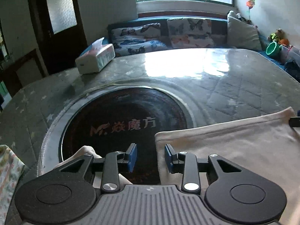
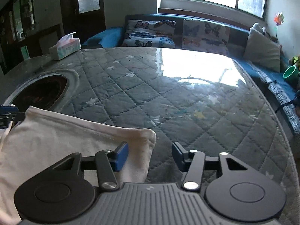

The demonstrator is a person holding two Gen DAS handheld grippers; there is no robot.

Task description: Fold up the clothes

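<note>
where grippers (image 1: 150, 156) gape, apparently cloth (image 1: 234, 146) between

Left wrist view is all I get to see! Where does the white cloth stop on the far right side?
Observer: The white cloth ends in a rounded corner, which lies between the two fingers of the right tool.
Operator: Is that tool pinching it?
Observer: No, the right tool is open. One blue finger sits over the cloth and the other sits over the quilted cover.
Operator: What's past the corner?
Observer: There's more quilted cover, with a small yellow star shape on it.
</note>
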